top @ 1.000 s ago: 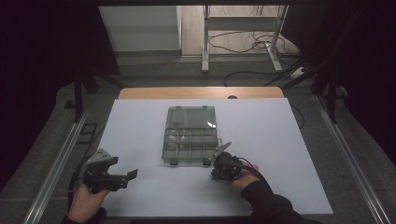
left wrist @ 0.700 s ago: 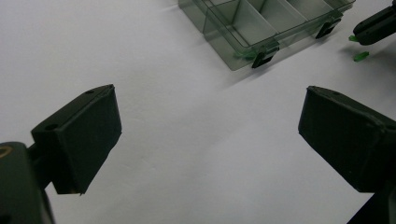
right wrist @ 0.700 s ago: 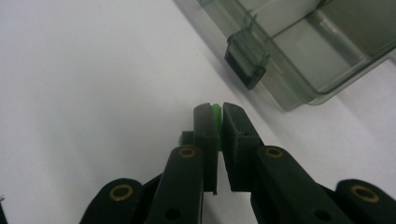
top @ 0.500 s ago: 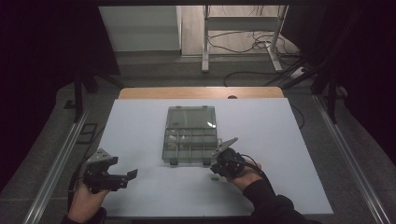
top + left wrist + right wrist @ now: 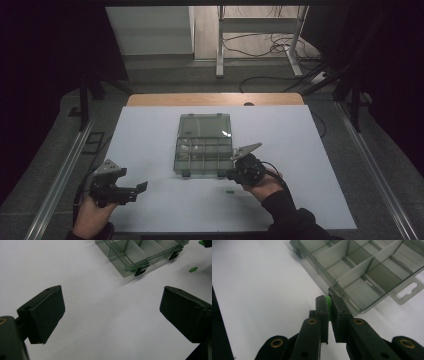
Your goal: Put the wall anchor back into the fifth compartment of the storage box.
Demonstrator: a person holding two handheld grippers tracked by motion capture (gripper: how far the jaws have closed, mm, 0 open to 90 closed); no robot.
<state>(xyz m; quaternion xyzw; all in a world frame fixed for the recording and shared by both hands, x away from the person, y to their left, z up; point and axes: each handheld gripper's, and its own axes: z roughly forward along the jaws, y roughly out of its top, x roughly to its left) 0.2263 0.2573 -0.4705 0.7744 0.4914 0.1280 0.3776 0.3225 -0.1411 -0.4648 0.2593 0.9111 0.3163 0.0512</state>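
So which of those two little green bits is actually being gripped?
The green piece pinched in the right gripper beside the box; the other green piece lies loose on the table.

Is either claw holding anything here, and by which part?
The right claw pinches a small green piece between its tips; just its top edge shows, so which part cannot be told. The left claw is open and holds nothing.

White table bears a clear compartment box and green piece.
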